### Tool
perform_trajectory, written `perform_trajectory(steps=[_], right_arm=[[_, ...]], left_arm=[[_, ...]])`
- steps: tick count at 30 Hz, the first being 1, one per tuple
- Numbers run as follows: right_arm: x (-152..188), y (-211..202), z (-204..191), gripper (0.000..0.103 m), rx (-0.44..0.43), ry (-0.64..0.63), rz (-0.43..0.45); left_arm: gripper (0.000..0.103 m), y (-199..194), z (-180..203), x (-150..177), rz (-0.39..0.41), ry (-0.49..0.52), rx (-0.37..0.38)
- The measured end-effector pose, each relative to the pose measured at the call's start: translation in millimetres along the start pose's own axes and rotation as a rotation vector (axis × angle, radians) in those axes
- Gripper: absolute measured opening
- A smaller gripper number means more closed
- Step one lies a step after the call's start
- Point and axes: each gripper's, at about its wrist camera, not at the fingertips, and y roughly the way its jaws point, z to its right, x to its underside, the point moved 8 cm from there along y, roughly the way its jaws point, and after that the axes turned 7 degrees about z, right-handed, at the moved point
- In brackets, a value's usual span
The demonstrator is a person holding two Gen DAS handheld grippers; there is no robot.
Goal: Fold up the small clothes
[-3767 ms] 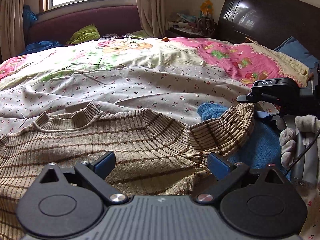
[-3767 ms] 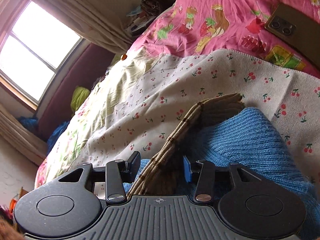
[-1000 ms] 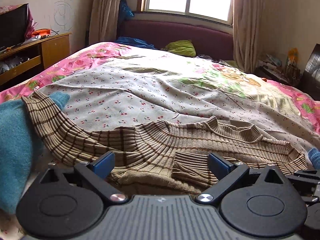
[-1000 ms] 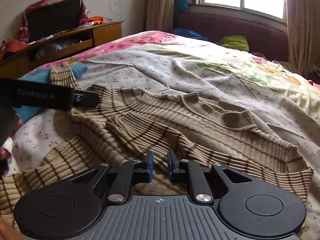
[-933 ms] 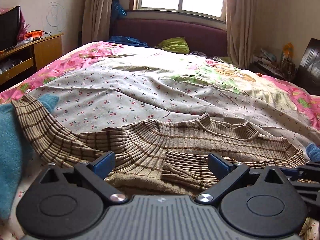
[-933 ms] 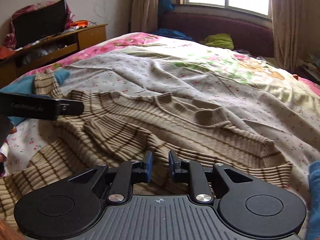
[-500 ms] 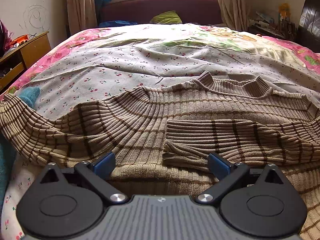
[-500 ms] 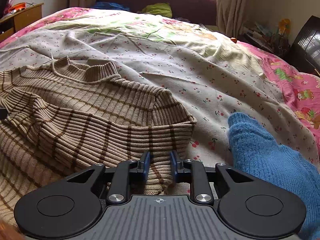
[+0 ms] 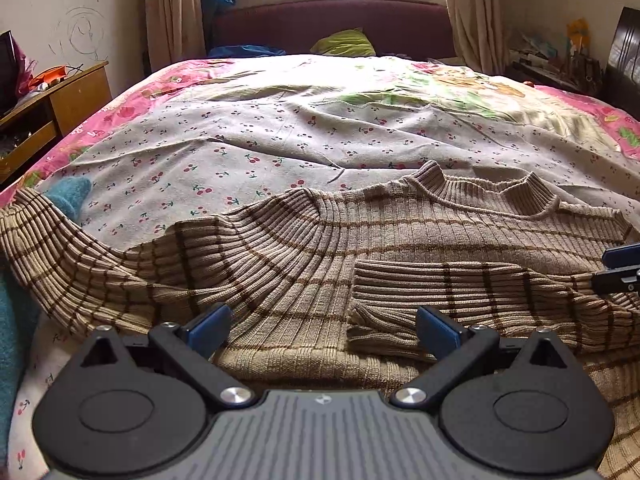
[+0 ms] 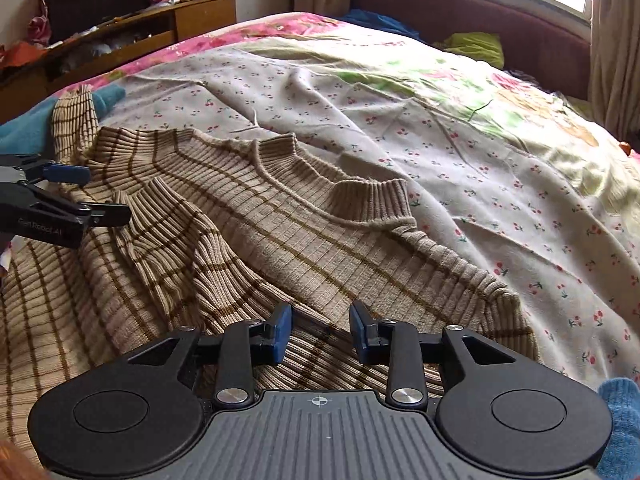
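A beige ribbed sweater with brown stripes [image 9: 360,240] lies flat on the bed, collar toward the window. Its right sleeve [image 9: 460,292] is folded across the chest. Its left sleeve [image 9: 60,248] stretches out to the left. My left gripper [image 9: 322,324] is open and empty, low over the sweater's body. My right gripper [image 10: 320,332] is open and empty above the sweater [image 10: 280,232] near the folded sleeve [image 10: 172,232]. The left gripper's fingers [image 10: 64,174] show at the left edge of the right wrist view.
The bed [image 9: 320,140] has a cherry-print cover. A blue knit garment [image 9: 16,320] lies at the left and another blue piece [image 10: 620,420] at the right. A wooden cabinet [image 9: 52,100] stands left of the bed, and a dark headboard [image 9: 624,60] stands at the right.
My right gripper was shut on the sweater's sleeve and has opened and let it go, folded across the chest. Both grippers have swung to face the sweater squarely.
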Motion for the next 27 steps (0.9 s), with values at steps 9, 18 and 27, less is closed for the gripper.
perform_trajectory(steps=[9, 18, 27], right_arm=[[14, 5, -2, 0.034, -0.063, 0.020, -0.067], [-4, 3, 3, 0.009, 0.109, 0.056, -0.006], [1, 23, 20, 0.015, 0.226, 0.106, -0.004]], left_arm=[[0.103, 5, 3, 1, -0.006, -0.001, 0.031], [0.103, 12, 9, 2, 0.001, 0.047, 0.015], [0.103, 28, 8, -1, 0.027, 0.086, -0.054]])
